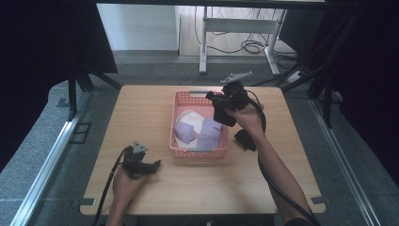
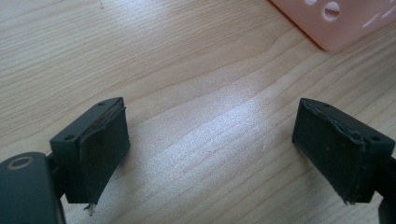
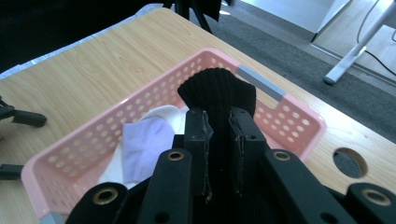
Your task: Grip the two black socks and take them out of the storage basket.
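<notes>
Much of the black ribbed knit sock (image 3: 217, 93) is lying hidden behind the right tool (image 3: 219, 154) in the right gripper view; just its flared cuff is showing above the jaws, and its lower end is cut off at the bottom edge. In the high view the same sock (image 1: 222, 116) is hanging as a dark shape over the right edge of the pink perforated plastic basket (image 1: 181, 96) — its outline is hard to separate from the right tool (image 1: 225, 96) and the hand. Another dark item (image 1: 245, 139) is lying on the light wooden desk (image 1: 141, 106) just right of the basket; what it is cannot be made out.

The right tool's jaws are standing almost together, pinching the sock between them. Inside the basket, lilac cloths (image 1: 208, 133) and a white cloth (image 1: 188, 116) are lying.

The left tool (image 2: 212, 154) is resting at the near left of the desk, its jaws spread wide with nothing between them — bare wood is showing in the gap. A corner of the basket (image 2: 327, 23) is peeking in at the top right there.
</notes>
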`<state>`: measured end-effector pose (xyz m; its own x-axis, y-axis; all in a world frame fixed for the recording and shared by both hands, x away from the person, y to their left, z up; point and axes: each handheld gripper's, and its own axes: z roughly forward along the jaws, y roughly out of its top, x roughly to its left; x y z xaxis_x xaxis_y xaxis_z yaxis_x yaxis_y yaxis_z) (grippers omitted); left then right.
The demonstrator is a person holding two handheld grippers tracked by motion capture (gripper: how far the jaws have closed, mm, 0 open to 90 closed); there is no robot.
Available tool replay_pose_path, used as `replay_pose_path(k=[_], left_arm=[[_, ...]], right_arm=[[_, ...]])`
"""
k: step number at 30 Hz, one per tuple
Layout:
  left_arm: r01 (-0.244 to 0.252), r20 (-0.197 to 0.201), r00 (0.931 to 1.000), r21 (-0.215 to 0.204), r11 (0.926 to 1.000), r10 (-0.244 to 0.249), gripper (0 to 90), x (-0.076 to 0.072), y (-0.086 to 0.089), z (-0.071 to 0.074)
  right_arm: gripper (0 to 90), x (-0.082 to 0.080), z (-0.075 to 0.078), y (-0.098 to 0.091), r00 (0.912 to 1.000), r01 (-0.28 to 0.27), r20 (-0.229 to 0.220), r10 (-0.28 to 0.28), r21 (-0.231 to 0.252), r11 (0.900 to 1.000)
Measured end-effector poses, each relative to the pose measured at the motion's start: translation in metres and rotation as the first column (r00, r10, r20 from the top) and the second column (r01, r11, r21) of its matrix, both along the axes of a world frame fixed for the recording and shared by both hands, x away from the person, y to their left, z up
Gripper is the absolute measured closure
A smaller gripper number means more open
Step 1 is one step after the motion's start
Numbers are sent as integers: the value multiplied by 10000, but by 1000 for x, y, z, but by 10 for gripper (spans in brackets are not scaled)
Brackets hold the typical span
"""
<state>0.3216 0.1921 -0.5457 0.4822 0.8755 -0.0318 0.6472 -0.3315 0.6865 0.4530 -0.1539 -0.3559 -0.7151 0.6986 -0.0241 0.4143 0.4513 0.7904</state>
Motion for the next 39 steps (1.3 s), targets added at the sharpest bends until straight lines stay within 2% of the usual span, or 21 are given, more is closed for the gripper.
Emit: replay_pose_path(k=[14,25,32,35,36,39], left_arm=[[46,-26,10000,47,10000,-45,106,0,0,0],[23,-38,10000,26,10000,-23,106,0,0,0],[19,-39,10000,23,10000,-19,106,0,0,0],[23,-39,10000,25,10000,-22,107,0,0,0],[18,-36,10000,23,10000,-18,107,0,0,0],[18,-37,10000,22,10000,-18,107,0,0,0]], right_arm=[[787,-3,-2,-38,9982,599,-15,-599,-118,9981],[782,-3,-13,-74,9913,1309,-106,-1312,-282,9910],[778,-3,-26,-94,9834,1800,-105,-1810,-640,9816],[776,-1,-37,-101,9795,1979,-218,-2001,-752,9773],[775,0,-44,-104,9772,2078,-261,-2108,-886,9742],[774,1,-52,-106,9747,2176,-291,-2217,-1045,9704]])
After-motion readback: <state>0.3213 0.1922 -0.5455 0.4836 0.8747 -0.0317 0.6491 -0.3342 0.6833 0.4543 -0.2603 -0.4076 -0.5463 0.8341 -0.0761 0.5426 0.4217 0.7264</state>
